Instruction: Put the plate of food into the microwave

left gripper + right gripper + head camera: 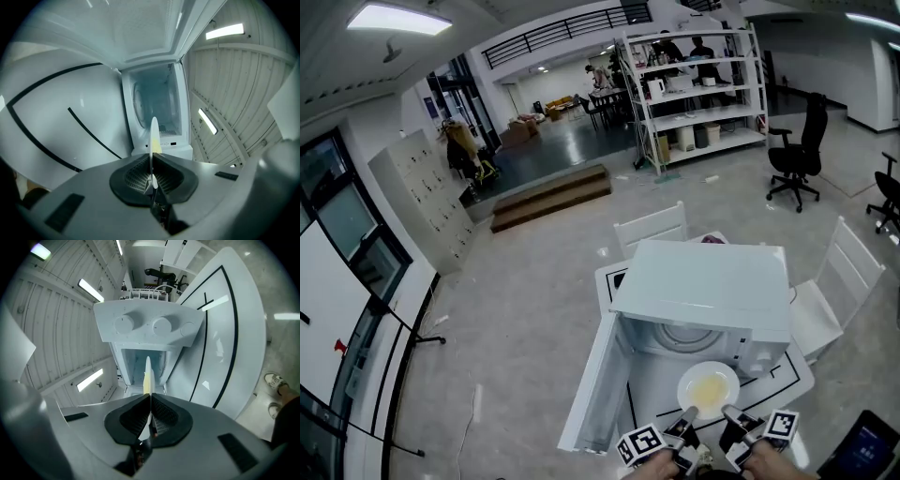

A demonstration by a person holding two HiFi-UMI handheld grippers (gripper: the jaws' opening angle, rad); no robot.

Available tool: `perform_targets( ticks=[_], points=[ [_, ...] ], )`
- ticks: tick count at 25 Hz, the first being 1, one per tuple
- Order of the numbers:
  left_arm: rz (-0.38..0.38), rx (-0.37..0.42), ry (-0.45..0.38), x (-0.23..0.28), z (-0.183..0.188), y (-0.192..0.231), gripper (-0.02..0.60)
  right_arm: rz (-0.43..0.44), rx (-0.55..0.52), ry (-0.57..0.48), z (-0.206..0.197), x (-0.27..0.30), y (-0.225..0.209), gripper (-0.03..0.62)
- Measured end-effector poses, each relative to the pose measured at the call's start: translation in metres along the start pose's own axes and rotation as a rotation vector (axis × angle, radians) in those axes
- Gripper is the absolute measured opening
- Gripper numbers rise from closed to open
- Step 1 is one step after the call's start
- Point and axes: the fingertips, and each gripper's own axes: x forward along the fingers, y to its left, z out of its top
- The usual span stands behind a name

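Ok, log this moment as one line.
left gripper: shut on plate | right gripper: shut on plate | microwave: door open | plate: held at opening, food on it

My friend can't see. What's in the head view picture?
The left gripper and right gripper pinch the near rim of a white plate of yellow food, held in front of an open white microwave. Its door hangs open on the left; white chairs stand behind.

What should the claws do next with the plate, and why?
Probably slide the plate forward, level, into the microwave. Both the left claw and right claw are clamped on its near rim, the door is swung open, and the plate is just outside the opening.
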Motion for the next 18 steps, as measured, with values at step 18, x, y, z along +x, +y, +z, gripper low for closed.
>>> perform_targets(
  ticks=[18],
  points=[
    [0.038, -0.033, -0.086, 0.033, 0.053, 0.017, 0.015, 0.000, 0.004, 0.059, 0.029, 0.062, -0.015, 0.012]
  ],
)
